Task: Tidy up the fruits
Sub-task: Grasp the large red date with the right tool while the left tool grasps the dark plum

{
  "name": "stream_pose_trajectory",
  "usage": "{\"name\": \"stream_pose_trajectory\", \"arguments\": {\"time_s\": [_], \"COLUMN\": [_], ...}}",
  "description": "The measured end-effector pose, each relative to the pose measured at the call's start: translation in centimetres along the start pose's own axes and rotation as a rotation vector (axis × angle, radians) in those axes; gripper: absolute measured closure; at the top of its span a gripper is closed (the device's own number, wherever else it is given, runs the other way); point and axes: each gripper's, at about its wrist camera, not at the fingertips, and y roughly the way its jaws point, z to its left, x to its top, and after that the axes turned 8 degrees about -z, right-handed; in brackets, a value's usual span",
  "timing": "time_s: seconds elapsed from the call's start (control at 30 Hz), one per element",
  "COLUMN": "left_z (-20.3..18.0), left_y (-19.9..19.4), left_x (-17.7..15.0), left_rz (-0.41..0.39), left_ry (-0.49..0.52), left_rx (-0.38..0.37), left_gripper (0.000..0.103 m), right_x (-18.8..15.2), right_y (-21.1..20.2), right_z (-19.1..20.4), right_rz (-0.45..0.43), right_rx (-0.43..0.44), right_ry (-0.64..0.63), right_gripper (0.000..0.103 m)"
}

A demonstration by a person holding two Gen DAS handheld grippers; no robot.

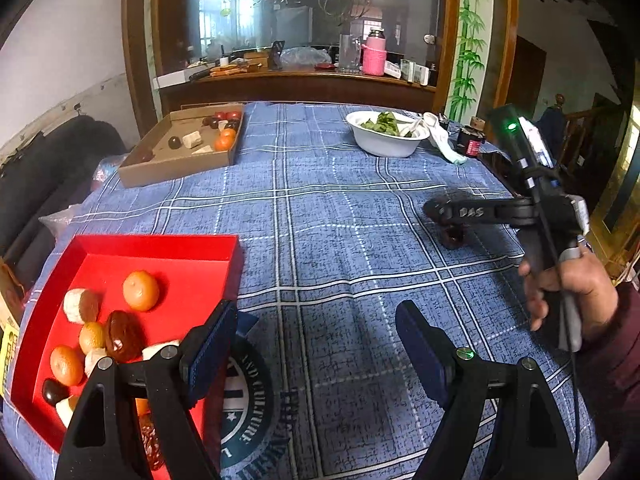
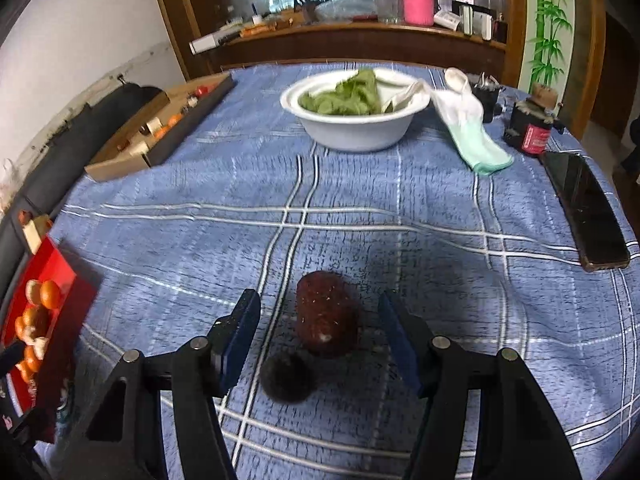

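The blue-padded fingers (image 2: 240, 332) of the right gripper (image 2: 320, 336) are standing apart around the dark red oblong fruit (image 2: 326, 316), not pressing it; its long axis is running from lower right toward upper left of the frame.

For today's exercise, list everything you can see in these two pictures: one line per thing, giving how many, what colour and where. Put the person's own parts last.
red tray: one, red, near left, holds mixed fruit
oranges: several, orange, in red tray
dark fruit: two, dark red-brown, on cloth between the right gripper's fingers
cardboard tray: one, brown, far left, holds fruit
bowl: one, white, far centre, green leaves inside
phone: one, black, right edge
tablecloth: one, blue plaid
left gripper: open, empty
right gripper: open around fruit
hand: one, holding right gripper
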Motion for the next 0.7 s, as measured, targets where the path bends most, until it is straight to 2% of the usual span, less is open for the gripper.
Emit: {"name": "stream_pose_trajectory", "arguments": {"time_s": [0.07, 0.1, 0.27, 0.57, 0.63, 0.7], "left_z": [-0.4, -0.7, -3.3, -10.2, -11.5, -12.2], "left_y": [0.5, 0.8, 2.7, 9.2, 10.8, 12.0], "left_x": [0.2, 0.3, 1.6, 3.6, 3.7, 3.7], "left_rz": [0.010, 0.016, 0.048, 0.089, 0.105, 0.126], "left_ry": [-0.002, -0.005, 0.011, 0.100, 0.111, 0.109], "left_rx": [-0.020, -0.033, -0.133, -0.253, -0.269, -0.268], "left_gripper": [0.019, 0.019, 0.019, 0.021, 0.037, 0.044], "right_x": [-0.4, -0.5, -1.0, -3.0, -3.3, -3.2], "right_y": [0.7, 0.9, -0.5, -6.4, -6.1, -5.9], "right_z": [0.1, 0.1, -1.1, -5.2, -6.0, -6.4], "right_rz": [0.015, 0.024, 0.004, -0.133, -0.127, -0.120], "right_rx": [-0.010, -0.012, 0.016, 0.032, 0.046, 0.069], "right_ry": [-0.006, -0.005, 0.039, 0.137, 0.166, 0.188], "right_gripper": [0.055, 0.072, 0.072, 0.072, 0.072, 0.072]}}
